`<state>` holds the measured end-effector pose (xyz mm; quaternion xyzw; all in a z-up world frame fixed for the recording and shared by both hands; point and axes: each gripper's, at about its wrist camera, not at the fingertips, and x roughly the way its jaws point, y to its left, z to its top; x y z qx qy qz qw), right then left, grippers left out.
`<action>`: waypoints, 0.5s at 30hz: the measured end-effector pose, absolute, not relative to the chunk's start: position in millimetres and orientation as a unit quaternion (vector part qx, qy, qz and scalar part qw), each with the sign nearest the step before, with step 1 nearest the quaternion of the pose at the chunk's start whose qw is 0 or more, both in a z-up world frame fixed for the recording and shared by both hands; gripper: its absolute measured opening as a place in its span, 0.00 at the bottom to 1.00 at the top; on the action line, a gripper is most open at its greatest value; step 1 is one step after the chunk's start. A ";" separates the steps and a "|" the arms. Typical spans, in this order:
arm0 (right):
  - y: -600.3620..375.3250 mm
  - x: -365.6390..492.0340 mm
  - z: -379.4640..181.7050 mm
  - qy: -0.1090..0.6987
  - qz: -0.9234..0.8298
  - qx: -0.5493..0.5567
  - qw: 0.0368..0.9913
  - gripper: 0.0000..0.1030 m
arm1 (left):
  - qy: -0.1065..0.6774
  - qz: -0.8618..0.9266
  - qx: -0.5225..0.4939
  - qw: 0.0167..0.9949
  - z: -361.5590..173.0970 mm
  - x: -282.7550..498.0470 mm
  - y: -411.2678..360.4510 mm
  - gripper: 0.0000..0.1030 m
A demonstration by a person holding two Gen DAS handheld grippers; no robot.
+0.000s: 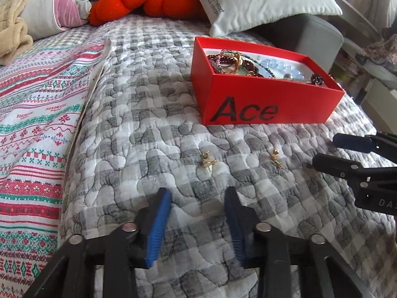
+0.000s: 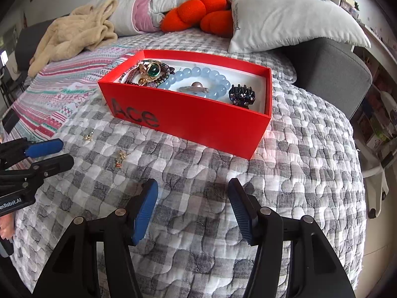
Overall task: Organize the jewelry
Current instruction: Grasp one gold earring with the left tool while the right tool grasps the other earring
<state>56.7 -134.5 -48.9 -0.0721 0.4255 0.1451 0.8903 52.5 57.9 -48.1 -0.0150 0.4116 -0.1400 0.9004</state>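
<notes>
Earrings (image 1: 208, 162) (image 1: 276, 158) loose on quilt (image 1: 139, 114) near box (image 1: 268, 99); left hand-held gripper (image 1: 197, 195) and right hand-held gripper (image 2: 193, 186) both released, empty; pinch one earring low, avoid snagging quilt

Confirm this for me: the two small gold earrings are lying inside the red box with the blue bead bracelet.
Not quite. The two gold earrings lie on the grey checked quilt in front of the red box, not inside it, as the left wrist view shows. The blue bead bracelet is in the box.
</notes>
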 end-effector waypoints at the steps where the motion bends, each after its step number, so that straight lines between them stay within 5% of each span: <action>1: -134.4 56.2 -48.2 0.425 0.148 -0.070 0.890 0.60 | 0.412 -0.142 -0.016 0.900 -48.2 54.7 56.6 0.24; 15: -130.8 47.2 -50.7 0.428 0.168 -0.067 0.885 0.60 | 0.423 -0.146 -0.025 0.894 -51.5 78.3 43.8 0.15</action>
